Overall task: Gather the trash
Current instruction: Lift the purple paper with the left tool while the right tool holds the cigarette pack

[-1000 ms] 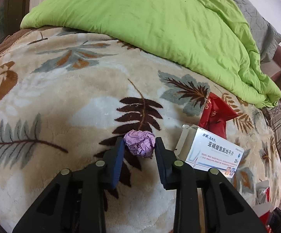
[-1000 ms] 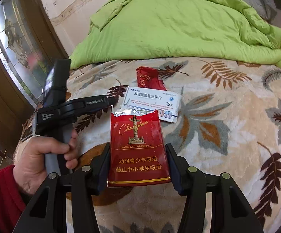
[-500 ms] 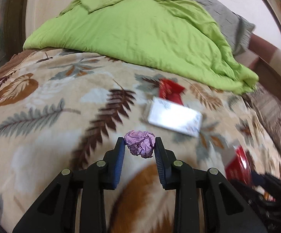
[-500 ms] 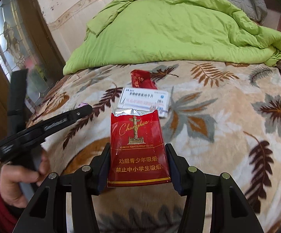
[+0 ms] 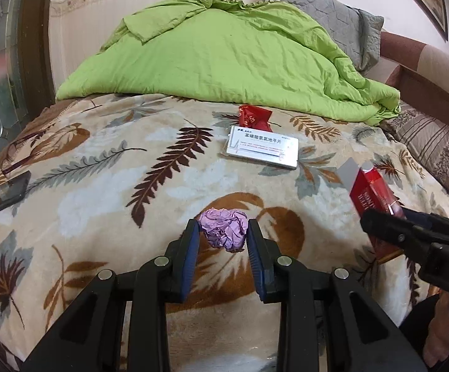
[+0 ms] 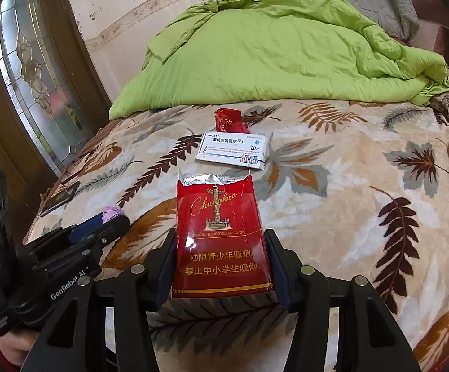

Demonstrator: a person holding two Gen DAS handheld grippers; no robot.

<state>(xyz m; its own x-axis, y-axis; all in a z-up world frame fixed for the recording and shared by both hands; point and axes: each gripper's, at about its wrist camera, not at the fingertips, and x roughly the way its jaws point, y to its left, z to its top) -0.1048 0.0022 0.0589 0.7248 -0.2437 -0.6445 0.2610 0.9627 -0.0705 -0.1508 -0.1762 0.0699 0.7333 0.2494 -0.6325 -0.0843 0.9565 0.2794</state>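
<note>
My left gripper (image 5: 223, 232) is shut on a crumpled purple paper ball (image 5: 224, 228), held just above the leaf-patterned blanket (image 5: 100, 192). In the right wrist view that ball (image 6: 112, 213) peeks out of the left gripper (image 6: 112, 220) at lower left. My right gripper (image 6: 221, 248) is shut on a red cigarette pack (image 6: 221, 241) with a torn foil top; the pack (image 5: 374, 192) shows at the right of the left wrist view. Farther up the bed lie a white medicine box (image 5: 263, 150) (image 6: 233, 152) and a red wrapper (image 5: 253, 117) (image 6: 229, 121).
A green quilt (image 5: 224, 59) is heaped at the head of the bed with a grey pillow (image 5: 332, 18) behind. A dark phone (image 5: 4, 190) lies at the blanket's left edge. A glass-panelled door (image 6: 32, 71) stands left; a striped cushion (image 5: 435, 152) lies right.
The left gripper has drawn back toward the foot of the bed with the purple ball, so the box and wrapper look farther off. The right gripper also backed away a little with the pack.
</note>
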